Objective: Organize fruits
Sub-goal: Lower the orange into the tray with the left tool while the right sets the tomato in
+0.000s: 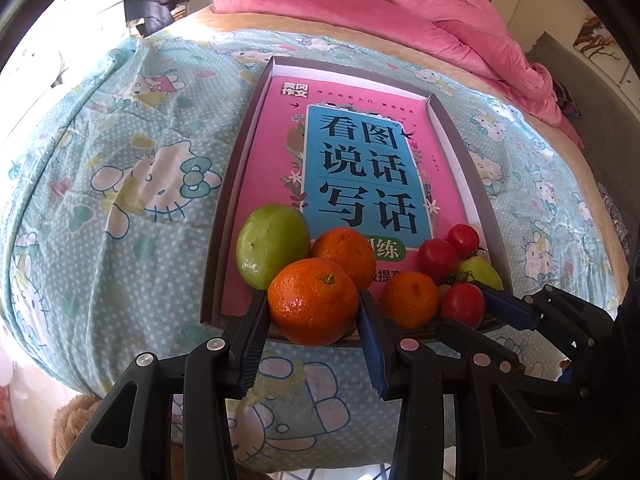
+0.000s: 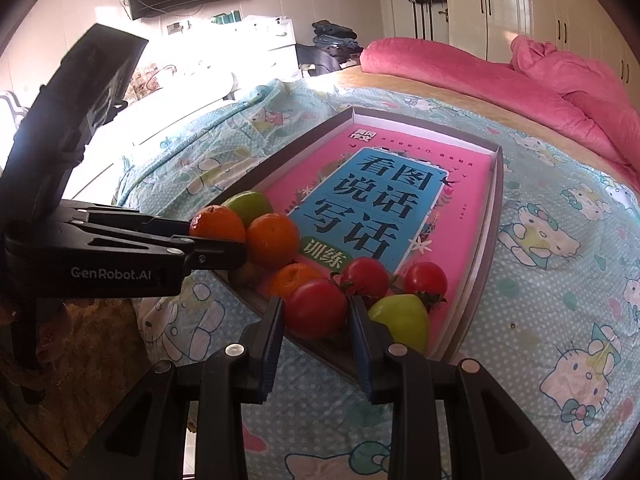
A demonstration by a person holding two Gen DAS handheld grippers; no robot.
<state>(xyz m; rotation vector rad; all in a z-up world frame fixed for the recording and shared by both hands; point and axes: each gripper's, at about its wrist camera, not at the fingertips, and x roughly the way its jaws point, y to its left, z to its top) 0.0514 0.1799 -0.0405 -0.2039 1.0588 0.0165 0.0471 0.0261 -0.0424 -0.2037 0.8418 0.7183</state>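
Currently, my left tongs (image 1: 314,308) clamp an orange (image 1: 313,301) and my right tongs (image 2: 316,312) clamp a tomato (image 2: 316,307); both sit in the fruit heap at the tray's (image 1: 460,136) near end on the bed (image 1: 120,160). Sorting appears barely begun.

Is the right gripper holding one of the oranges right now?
No, the right gripper is closed on a red tomato; the left gripper holds an orange.

A bed (image 1: 120,168) covered by a cartoon-cat quilt (image 2: 560,240) carries a shallow grey tray (image 1: 224,216) and a crumpled pink blanket (image 1: 460,12).
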